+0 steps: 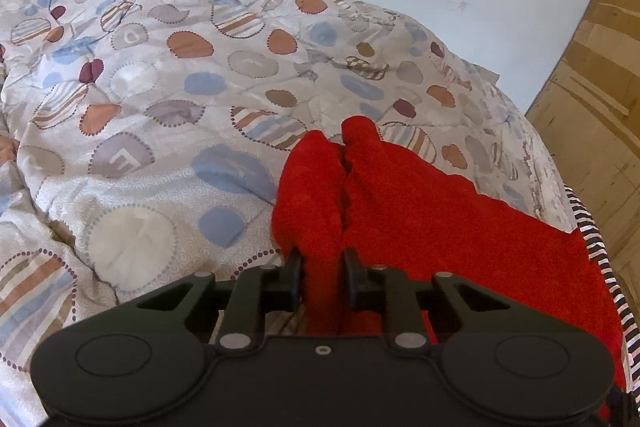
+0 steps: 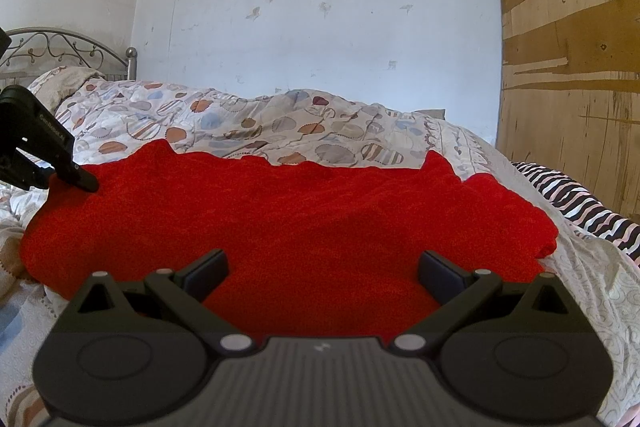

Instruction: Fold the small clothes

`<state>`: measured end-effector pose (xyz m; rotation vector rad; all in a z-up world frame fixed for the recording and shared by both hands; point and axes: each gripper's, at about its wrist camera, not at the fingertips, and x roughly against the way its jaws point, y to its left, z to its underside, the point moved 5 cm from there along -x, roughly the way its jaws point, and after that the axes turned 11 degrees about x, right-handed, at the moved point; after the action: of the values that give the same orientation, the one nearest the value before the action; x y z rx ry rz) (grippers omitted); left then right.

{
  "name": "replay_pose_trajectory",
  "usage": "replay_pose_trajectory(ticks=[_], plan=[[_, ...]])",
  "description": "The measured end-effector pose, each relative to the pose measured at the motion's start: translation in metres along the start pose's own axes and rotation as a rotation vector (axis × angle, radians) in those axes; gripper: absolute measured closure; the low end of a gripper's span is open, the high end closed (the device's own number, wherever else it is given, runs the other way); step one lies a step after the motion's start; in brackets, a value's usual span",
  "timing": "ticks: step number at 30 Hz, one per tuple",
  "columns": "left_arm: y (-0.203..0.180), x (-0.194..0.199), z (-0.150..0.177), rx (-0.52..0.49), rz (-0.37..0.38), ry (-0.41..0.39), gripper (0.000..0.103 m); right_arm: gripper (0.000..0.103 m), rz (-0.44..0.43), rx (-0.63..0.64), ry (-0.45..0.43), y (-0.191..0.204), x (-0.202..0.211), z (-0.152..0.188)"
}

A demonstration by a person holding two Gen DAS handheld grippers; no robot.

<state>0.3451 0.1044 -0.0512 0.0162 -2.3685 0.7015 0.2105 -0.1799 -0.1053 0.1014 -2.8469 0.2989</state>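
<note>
A red fuzzy garment lies spread across the bed, its far edge wavy. In the left wrist view its left corner is bunched up and rises over my left gripper, which is shut on that fold of red cloth. The same gripper shows at the garment's left corner in the right wrist view. My right gripper hovers at the garment's near edge, its jaws wide open with red cloth beneath them and nothing pinched.
A quilt printed with coloured circles covers the bed. A black-and-white striped cloth lies to the right of the garment. Behind stand a white wall, a wooden panel and a metal headboard.
</note>
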Motion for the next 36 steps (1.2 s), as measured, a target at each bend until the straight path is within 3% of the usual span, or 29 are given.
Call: replay_pose_trajectory(ticks=[10,13,15,18,24,27,31,32,33,36], plan=[[0.000,0.000,0.000,-0.001,0.001,-0.001,0.080,0.001,0.000,0.000,0.000,0.000,0.000,0.000],[0.003,0.000,0.001,0.005,-0.009,0.000,0.068,0.001,0.001,0.000,0.000,0.000,0.000,0.000],[0.011,0.001,0.002,0.022,-0.013,-0.009,0.051,0.001,0.000,-0.001,0.000,0.000,0.000,0.000],[0.024,0.001,0.002,0.053,-0.013,-0.021,0.039,0.001,0.001,0.000,-0.001,0.000,0.000,0.000],[0.048,-0.004,0.000,0.156,0.023,-0.007,0.033,0.001,0.001,-0.001,-0.001,0.000,0.000,0.000],[0.062,-0.005,-0.003,0.219,-0.010,-0.023,0.040,0.001,0.001,-0.001,-0.001,0.000,0.000,0.001],[0.059,-0.010,-0.004,0.211,0.039,0.007,0.052,0.001,0.003,0.000,-0.004,0.000,0.000,0.000],[0.054,-0.011,-0.005,0.170,0.046,0.010,0.061,0.001,0.002,-0.001,-0.002,0.000,0.000,0.000],[0.049,-0.012,-0.005,0.130,0.047,0.011,0.076,0.001,0.002,-0.001,-0.001,0.000,0.000,0.000],[0.039,-0.011,-0.006,0.100,0.042,0.009,0.089,0.001,0.001,-0.001,0.002,0.000,-0.001,0.000]])
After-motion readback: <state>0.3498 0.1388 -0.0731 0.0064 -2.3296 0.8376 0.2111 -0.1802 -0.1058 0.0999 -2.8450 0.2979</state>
